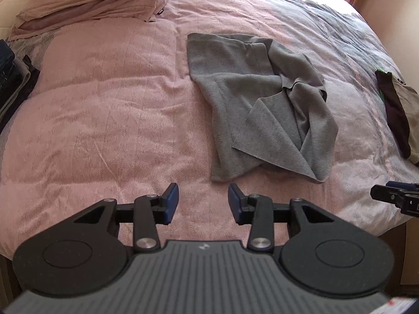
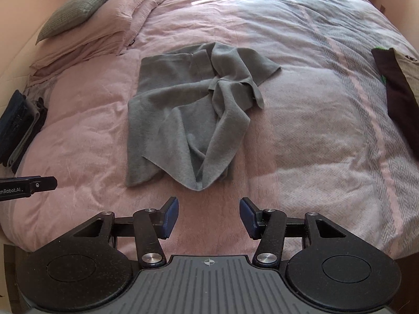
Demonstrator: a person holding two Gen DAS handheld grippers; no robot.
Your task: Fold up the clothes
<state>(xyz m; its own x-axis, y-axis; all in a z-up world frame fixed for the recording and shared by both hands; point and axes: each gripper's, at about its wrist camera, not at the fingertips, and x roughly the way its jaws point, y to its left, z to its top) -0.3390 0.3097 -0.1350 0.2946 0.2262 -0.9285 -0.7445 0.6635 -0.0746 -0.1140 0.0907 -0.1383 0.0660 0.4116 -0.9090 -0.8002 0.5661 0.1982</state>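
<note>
One big bed with a soft pink quilt point(image 2: 78, 120) fills both views. The far right part of the quilt has grey zigzag stripes. At the far left corner there are two pink pillows point(image 2: 115, 23) stacked flat, with one grey-green cushion point(image 2: 78, 5) leaning on top.

One crumpled grey knit shirt point(image 2: 183, 110) lies in the middle of the bed, not folded. Its near corner hangs in a loose point, close in front of the right black two-finger claw point(image 2: 209, 216). In the left view the shirt point(image 1: 251, 99) sits a bit to the right of the left black two-finger claw point(image 1: 203, 204).

One pile of dark folded clothes point(image 2: 21, 128) sits at the left edge of the bed. One more heap of dark brown and tan clothes point(image 1: 398, 110) sits at the right edge.

There is lots of bare pink quilt on the left of the shirt and in front of it.

Both claws are open, with nothing between their blue pads point(image 1: 171, 204). They are above the near edge of the bed and touch nothing.
</note>
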